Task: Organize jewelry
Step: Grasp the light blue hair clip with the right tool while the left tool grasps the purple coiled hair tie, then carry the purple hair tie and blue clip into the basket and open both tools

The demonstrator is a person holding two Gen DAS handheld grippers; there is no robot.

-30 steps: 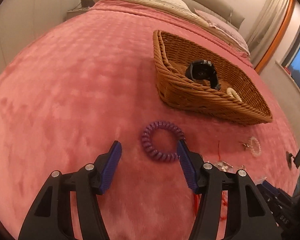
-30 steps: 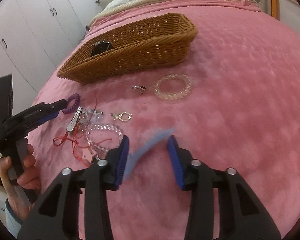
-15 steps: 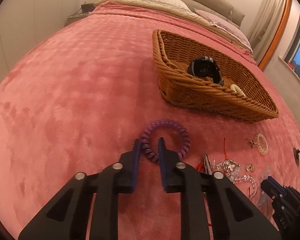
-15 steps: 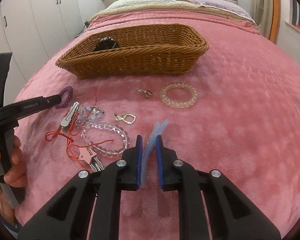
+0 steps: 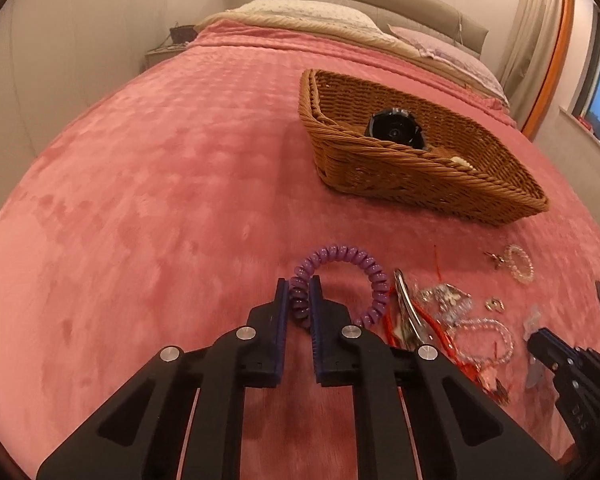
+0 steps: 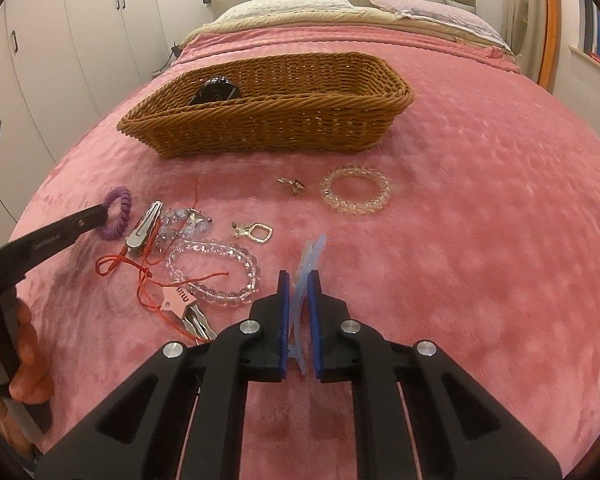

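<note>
My left gripper (image 5: pixel 300 286) is shut on the near left part of a purple spiral hair tie (image 5: pixel 356 264) on the pink bedspread; the tie also shows in the right wrist view (image 6: pixel 118 214). My right gripper (image 6: pixel 298 280) is shut on a pale blue translucent hair clip (image 6: pixel 310 258), which sticks out ahead of the fingers. A wicker basket (image 6: pixel 268 120) stands beyond, with a black watch (image 5: pixel 394 130) inside. Loose jewelry lies between: a clear bead bracelet (image 6: pixel 354 194), a second bead bracelet (image 6: pixel 216 268), a silver clip (image 6: pixel 144 232), red cord (image 6: pixel 140 276), small charms (image 6: pixel 258 232).
The pink bedspread (image 5: pixel 160 184) stretches wide to the left of the basket. Pillows (image 6: pixel 292 2) and the headboard are at the far end. White wardrobes (image 6: pixel 80 40) stand left of the bed. A window and curtain are on the right.
Both grippers went from open to shut: the left closed on the purple hair tie, the right closed on the blue clip. Both views have tilted up a little since.
</note>
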